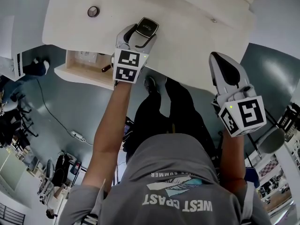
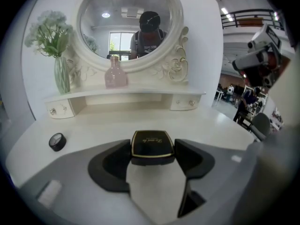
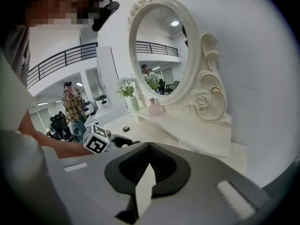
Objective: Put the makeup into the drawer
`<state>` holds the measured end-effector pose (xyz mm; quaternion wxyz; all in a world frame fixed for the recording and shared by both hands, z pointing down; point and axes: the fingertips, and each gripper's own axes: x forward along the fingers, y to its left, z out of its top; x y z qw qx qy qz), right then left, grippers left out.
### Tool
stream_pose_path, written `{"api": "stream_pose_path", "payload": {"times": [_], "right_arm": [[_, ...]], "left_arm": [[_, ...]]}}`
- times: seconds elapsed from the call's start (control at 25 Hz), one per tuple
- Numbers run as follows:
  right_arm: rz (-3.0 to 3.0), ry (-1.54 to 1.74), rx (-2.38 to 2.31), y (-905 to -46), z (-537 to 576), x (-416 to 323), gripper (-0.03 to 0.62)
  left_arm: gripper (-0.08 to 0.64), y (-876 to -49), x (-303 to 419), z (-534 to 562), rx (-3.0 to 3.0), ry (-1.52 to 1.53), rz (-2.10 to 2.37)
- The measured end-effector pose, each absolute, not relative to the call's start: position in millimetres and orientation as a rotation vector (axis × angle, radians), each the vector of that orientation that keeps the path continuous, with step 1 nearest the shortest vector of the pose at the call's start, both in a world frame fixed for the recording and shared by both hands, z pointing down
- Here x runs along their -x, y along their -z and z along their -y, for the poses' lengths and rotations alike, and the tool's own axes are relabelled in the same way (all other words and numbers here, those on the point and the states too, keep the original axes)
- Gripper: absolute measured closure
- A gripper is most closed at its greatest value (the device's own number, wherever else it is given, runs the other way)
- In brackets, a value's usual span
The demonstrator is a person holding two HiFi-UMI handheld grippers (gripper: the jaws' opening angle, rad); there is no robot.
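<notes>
A black compact with gold trim point(image 2: 152, 146) sits between the pads of my left gripper point(image 2: 152, 157), which is shut on it and holds it just above the white vanity top point(image 2: 140, 123). From the head view, the compact point(image 1: 147, 26) and left gripper point(image 1: 139, 32) are near the table's point(image 1: 187, 36) front edge. Below and to the left, a wooden drawer point(image 1: 84, 65) stands pulled out with small items inside. My right gripper point(image 1: 218, 57) hangs at the table's right front corner with its jaws together and nothing in them; in its own view the right gripper point(image 3: 149, 146) faces the mirror.
A small round black pot point(image 2: 57, 141) lies on the tabletop at the left. At the back are an oval mirror point(image 2: 127, 25), a vase of flowers point(image 2: 60, 74), a pink bottle point(image 2: 115, 75) and a shelf with two little drawers point(image 2: 185, 102). The person's legs point(image 1: 173, 107) are below the table edge.
</notes>
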<state>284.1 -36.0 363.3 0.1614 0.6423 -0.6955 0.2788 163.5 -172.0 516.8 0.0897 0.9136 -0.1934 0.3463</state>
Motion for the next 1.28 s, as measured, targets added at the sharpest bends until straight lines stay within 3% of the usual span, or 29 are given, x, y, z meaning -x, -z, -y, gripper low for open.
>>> {"api": "stream_pose_path", "payload": {"times": [1.28], "right_arm": [[2.179, -0.664, -1.502, -344, 89, -128, 0.591]], "left_arm": [[0.268, -501, 58, 194, -2.510, -0.956, 1.002]]}}
